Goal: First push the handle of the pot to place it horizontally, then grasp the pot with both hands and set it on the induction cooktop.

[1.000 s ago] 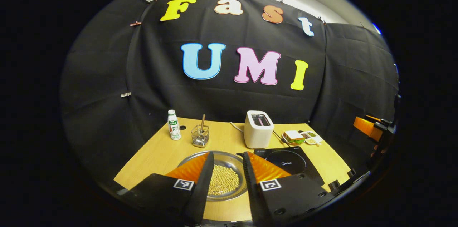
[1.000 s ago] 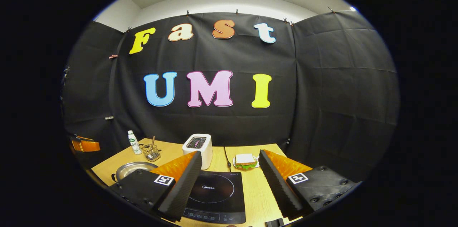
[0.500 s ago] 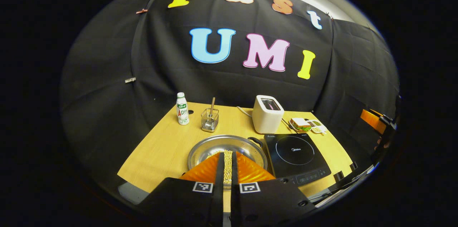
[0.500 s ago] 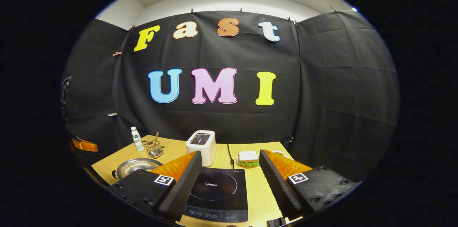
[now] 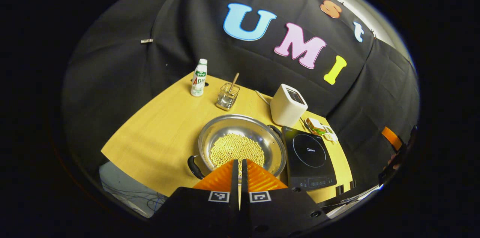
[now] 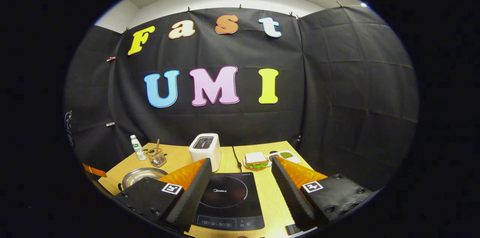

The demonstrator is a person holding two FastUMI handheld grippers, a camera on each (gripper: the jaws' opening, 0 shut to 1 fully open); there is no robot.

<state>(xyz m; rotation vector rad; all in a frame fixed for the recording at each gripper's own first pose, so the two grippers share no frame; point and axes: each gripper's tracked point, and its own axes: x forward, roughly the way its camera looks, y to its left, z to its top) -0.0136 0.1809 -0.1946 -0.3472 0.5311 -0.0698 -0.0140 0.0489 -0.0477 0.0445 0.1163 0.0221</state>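
Fingers of the left gripper (image 5: 239,163) are clenched together on nothing, poised over the near rim of the pot; those of the right gripper (image 6: 240,178) stand spread and empty above the induction cooktop (image 6: 226,199). The surface (image 5: 161,133) carries all items. The pot (image 5: 242,148), holding pale beans, sits just left of the cooktop, not on it. Its two dark loop handles lie on a diagonal: near handle (image 5: 194,166) at front-left, far handle (image 5: 276,130) toward the toaster (image 5: 288,105). Judgement: the handle-pushing step is in hand. Next move calls for the closed left tips to descend beside the near handle and nudge it sideways.
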